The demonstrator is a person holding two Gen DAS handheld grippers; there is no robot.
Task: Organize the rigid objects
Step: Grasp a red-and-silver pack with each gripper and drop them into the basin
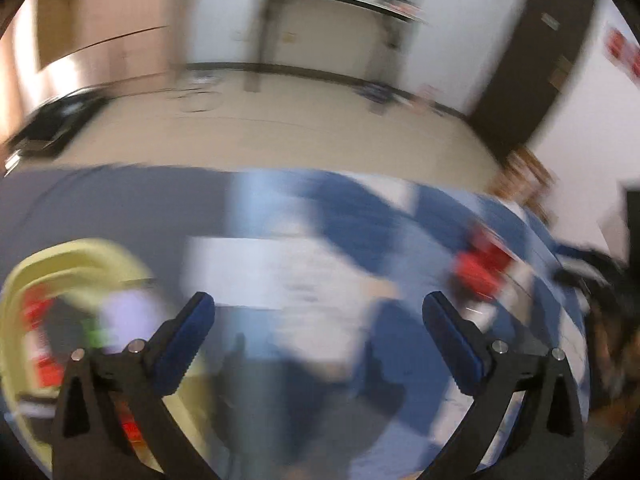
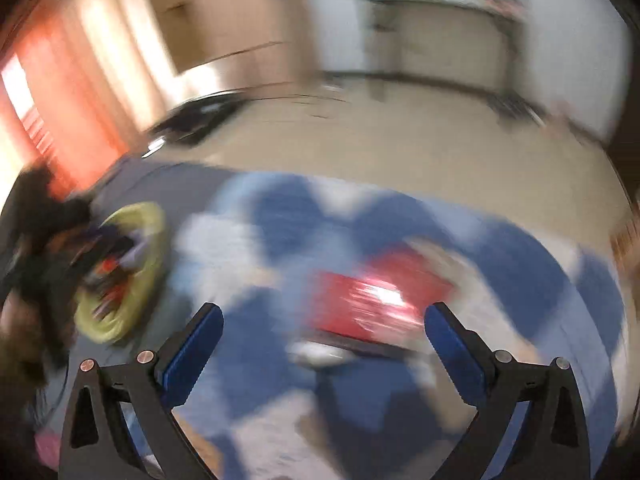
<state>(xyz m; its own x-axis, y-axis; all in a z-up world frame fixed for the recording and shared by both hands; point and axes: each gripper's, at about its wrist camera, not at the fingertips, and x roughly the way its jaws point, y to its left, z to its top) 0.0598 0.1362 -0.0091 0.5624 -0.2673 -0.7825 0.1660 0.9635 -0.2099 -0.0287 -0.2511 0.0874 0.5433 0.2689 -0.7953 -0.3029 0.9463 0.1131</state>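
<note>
Both views are heavily motion-blurred. My left gripper [image 1: 318,308] is open and empty above a blue and white cloth [image 1: 304,248]. A pale yellow basket [image 1: 68,264] with red and other coloured items sits at the lower left. A red object [image 1: 480,268] lies to the right on the cloth. My right gripper [image 2: 324,320] is open and empty, just in front of a flat red box [image 2: 376,292] on the cloth. The yellow basket [image 2: 136,280] shows at the left, with the dark left gripper [image 2: 48,248] over it.
The cloth covers a table with beige floor [image 1: 280,128] beyond it. A far table [image 1: 332,20] stands against the white wall, a dark door [image 1: 536,60] at the right. An orange curtain [image 2: 60,92] hangs at the left.
</note>
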